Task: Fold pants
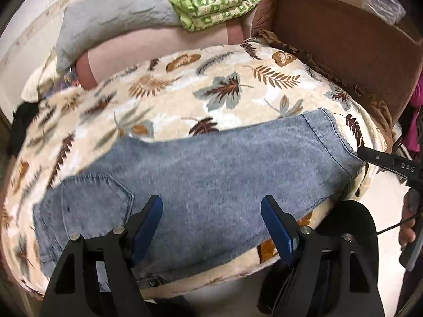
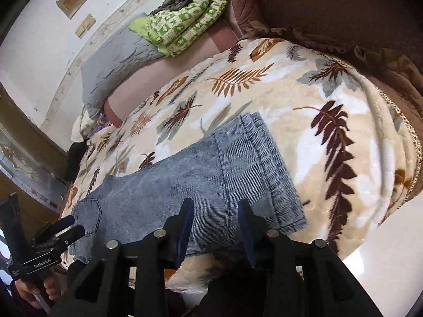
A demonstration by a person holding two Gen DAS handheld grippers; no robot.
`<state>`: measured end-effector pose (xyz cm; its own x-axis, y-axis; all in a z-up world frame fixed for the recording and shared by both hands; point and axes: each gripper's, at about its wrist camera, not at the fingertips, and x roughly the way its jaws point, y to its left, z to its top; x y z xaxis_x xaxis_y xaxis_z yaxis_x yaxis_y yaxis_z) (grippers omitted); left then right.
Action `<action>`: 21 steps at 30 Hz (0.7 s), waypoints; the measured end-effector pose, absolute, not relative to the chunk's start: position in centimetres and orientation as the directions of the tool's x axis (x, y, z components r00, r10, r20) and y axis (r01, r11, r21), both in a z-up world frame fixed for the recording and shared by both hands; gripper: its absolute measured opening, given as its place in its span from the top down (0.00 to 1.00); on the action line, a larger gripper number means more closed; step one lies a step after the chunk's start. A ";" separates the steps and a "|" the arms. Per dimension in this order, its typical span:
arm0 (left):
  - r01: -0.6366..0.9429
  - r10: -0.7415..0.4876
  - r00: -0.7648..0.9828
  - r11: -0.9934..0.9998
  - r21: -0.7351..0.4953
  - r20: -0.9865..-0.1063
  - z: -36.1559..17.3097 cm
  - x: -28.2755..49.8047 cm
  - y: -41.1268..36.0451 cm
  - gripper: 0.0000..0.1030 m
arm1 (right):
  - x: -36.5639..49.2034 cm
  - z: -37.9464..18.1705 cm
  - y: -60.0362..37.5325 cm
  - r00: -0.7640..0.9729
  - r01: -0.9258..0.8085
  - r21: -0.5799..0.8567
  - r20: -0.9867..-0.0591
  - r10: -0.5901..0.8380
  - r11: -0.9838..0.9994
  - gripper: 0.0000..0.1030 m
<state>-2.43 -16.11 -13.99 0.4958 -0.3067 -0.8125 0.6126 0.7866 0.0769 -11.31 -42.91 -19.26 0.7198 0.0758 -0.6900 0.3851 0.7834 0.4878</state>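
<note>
Pants (image 1: 211, 163) are lying flat on the leaf-print blanket (image 1: 232, 84) that is covering the bed, already doubled leg on leg so that they are forming one long denim strip. The waist end with its back pocket (image 1: 95, 198) is sitting just left of the left gripper (image 1: 211, 208), and the hem (image 2: 264, 163) is stretching ahead of and slightly right of the right gripper (image 2: 215, 211).

Both sets of jaws are hovering over the cloth with nothing between them. The left jaws are standing wide, and the denim is showing untouched in the gap. The right jaws are standing narrower but plainly parted, and no fabric is pinched there either.

Each gripper is sitting over its own end of the strip, probably because the next fold is going to bring the hem toward the waist, and that calls for one end being lifted while the other is kept pinned. The near long edge is running close to the edge of the bed, beneath both sets of jaws, which is keeping it within easy reach. A folded green quilt (image 1: 219, 0) and a grey pillow (image 1: 113, 18) are lying well beyond the jaws, clear of the work.
</note>
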 end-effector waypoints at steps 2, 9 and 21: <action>0.608 -0.298 0.510 0.788 0.094 -0.807 -13.6 -2.6 -16.6 0.25 | -11.6 -19.1 -43.2 0.725 0.384 0.492 -0.685 0.075 0.782 0.63; 0.609 -0.279 0.519 0.784 0.120 -0.808 -13.4 -2.6 -18.5 0.25 | -12.4 -19.5 -43.7 0.734 0.393 0.507 -0.675 0.071 0.767 0.47; 0.605 -0.187 0.446 0.784 0.140 -0.875 -18.3 -1.4 -20.0 0.25 | -10.6 -21.7 -43.2 0.730 0.383 0.520 -0.677 0.094 0.763 0.47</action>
